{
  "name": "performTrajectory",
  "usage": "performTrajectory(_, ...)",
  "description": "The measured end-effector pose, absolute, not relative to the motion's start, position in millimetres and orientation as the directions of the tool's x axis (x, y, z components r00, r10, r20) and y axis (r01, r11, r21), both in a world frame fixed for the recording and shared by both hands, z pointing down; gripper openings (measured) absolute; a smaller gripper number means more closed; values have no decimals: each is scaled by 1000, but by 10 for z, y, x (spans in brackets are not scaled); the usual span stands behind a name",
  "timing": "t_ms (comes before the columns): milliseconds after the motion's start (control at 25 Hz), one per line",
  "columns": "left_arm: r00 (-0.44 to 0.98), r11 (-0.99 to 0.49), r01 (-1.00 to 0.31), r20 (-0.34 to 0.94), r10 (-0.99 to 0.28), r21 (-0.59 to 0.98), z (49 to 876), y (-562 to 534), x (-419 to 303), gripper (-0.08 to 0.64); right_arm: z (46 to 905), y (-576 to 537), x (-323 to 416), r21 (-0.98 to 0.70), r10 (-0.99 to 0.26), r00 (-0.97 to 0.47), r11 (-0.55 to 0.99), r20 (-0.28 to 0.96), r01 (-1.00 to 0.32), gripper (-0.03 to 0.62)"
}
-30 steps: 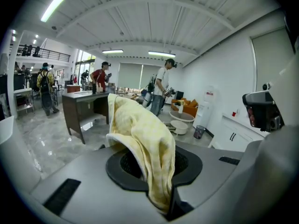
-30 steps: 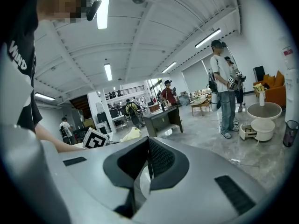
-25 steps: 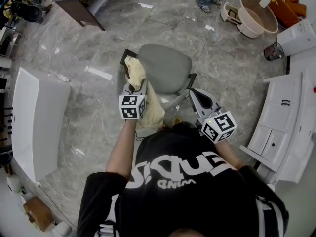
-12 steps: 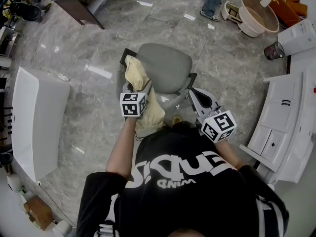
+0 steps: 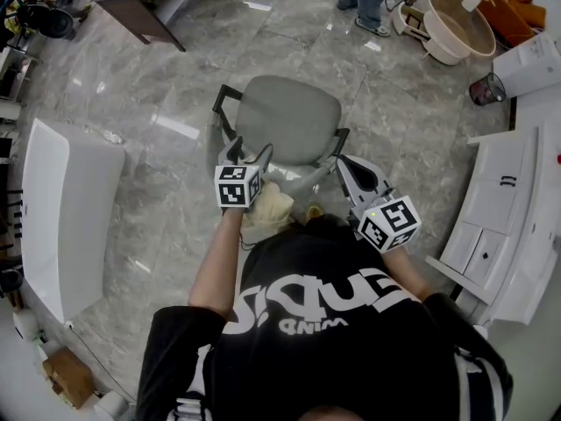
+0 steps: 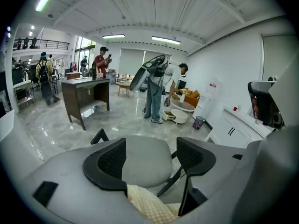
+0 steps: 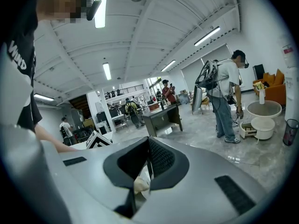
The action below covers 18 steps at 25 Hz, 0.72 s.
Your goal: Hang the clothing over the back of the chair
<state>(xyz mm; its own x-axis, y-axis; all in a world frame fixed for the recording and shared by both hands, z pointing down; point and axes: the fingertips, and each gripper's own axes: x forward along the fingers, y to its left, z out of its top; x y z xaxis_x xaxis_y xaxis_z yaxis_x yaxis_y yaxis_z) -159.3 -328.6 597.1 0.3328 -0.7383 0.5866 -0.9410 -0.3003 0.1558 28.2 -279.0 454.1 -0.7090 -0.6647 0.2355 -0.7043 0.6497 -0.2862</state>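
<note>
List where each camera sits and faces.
Head view: on the person's head, looking steeply down at the chair; shirt, left gripper, right gripper show.
Left gripper view: on that gripper, facing the chair seat; its opening jaws show, clothing low between them.
Right gripper view: on that gripper, facing across the room; its shut jaws show.
Shared: head and left gripper views show chair, clothing.

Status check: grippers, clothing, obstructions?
Left gripper jaws opening, nothing clamped. Right gripper shut, empty. Clothing bunched at chair back, below left gripper. Nothing in the way.
</note>
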Motion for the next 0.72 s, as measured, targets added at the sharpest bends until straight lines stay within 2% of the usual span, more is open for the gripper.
performTrajectory(320, 325, -295, -944, 570, -755, 149, 5835, -3255, -1609, 322, 4528, -2735, 286, -281, -664, -711, 654, 229, -702, 14)
performTrajectory(480, 315, -298, -947, 537, -782, 121, 5632, -3221, -1627, 163, 4513, -2688, 272, -282, -662, -715, 658, 225, -698, 14)
performTrajectory(560, 296, -281, -953, 527, -797, 110, 5558, -3202, -1655, 51, 4511, -2662, 263, -280, -659, -719, 663, 222, -694, 14)
performTrajectory(640, 286, -266, -957, 518, -806, 115, 5491, -3177, -1673, 17, 4510, -2637, 254, -279, -656, -722, 667, 220, -691, 14)
performTrajectory(720, 298, -268, -954, 496, -816, 132, 5401, -3146, -1662, 15, 4503, -2615, 251, -278, -654, -724, 670, 218, -688, 14)
